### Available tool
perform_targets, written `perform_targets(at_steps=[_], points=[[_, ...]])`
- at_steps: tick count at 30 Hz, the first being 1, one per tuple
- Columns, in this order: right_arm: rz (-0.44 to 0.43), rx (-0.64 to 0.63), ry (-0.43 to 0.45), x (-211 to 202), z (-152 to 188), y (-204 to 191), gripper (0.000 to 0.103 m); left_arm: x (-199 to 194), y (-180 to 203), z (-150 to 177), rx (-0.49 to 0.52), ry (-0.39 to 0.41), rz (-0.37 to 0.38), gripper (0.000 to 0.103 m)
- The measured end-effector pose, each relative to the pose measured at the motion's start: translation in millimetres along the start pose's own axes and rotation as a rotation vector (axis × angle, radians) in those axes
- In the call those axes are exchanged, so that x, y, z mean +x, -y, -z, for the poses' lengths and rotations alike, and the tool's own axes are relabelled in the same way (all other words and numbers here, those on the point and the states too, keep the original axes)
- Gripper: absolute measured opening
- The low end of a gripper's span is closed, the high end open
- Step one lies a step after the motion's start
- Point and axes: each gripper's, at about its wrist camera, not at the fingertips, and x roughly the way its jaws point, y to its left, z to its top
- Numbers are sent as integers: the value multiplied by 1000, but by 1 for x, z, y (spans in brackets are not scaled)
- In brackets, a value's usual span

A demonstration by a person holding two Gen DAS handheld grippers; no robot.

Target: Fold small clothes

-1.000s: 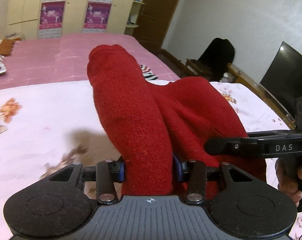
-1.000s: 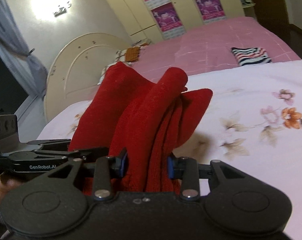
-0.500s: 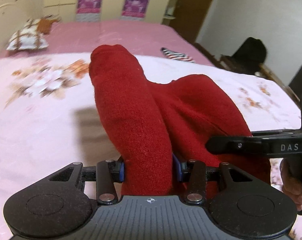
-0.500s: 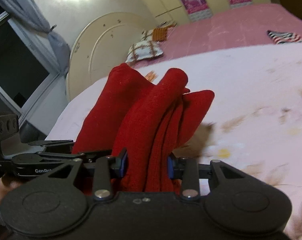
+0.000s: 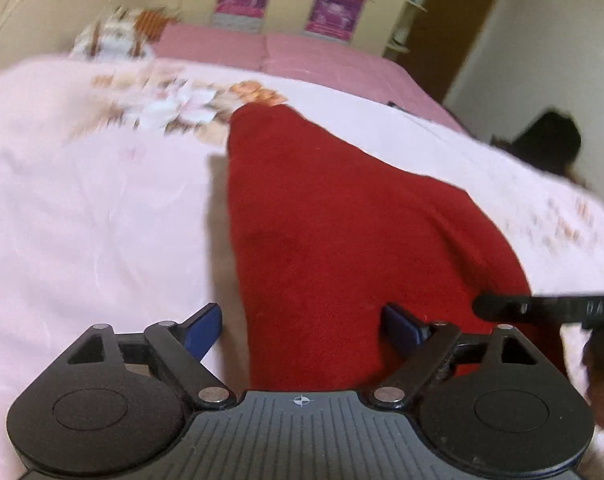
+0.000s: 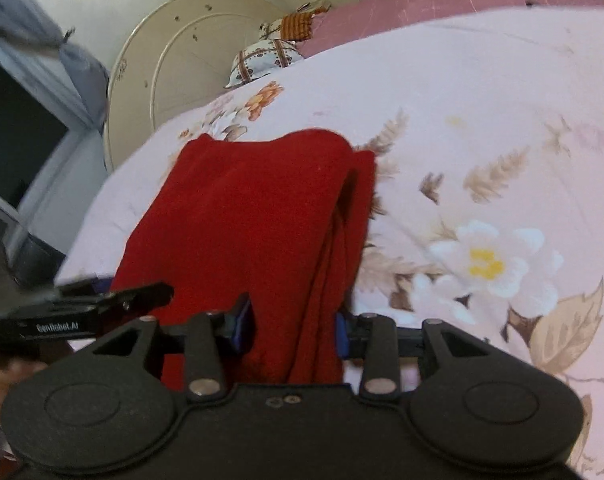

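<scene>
- The bed (image 6: 481, 92) is big, with a flowery cover.
- The red cloth (image 6: 254, 216) lies folded on the bed. It looks soft and floppy, so hold its near edge.
- The left gripper (image 5: 302, 322) is opening around the cloth, pads apart.
- The right gripper (image 6: 296, 326) pinches the cloth's near edge.

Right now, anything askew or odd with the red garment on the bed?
Slightly. The folded red garment lies on the floral bedspread with its right-side layers uneven, one edge gaping open. The left gripper is opening around it; the right gripper is clamped on it. Nothing spilled or damaged.
</scene>
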Motion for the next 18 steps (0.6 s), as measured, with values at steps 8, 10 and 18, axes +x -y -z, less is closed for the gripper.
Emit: perform_targets(at_steps=[8, 10, 18], points=[[51, -22, 23, -16, 0, -5, 60, -36, -1, 6, 40, 67, -92, 87], [81, -75, 57, -33, 3, -9, 48, -58, 0, 12, 46, 120, -80, 87], [67, -363, 111, -64, 29, -63, 26, -47, 43, 37, 207, 63, 1, 76]])
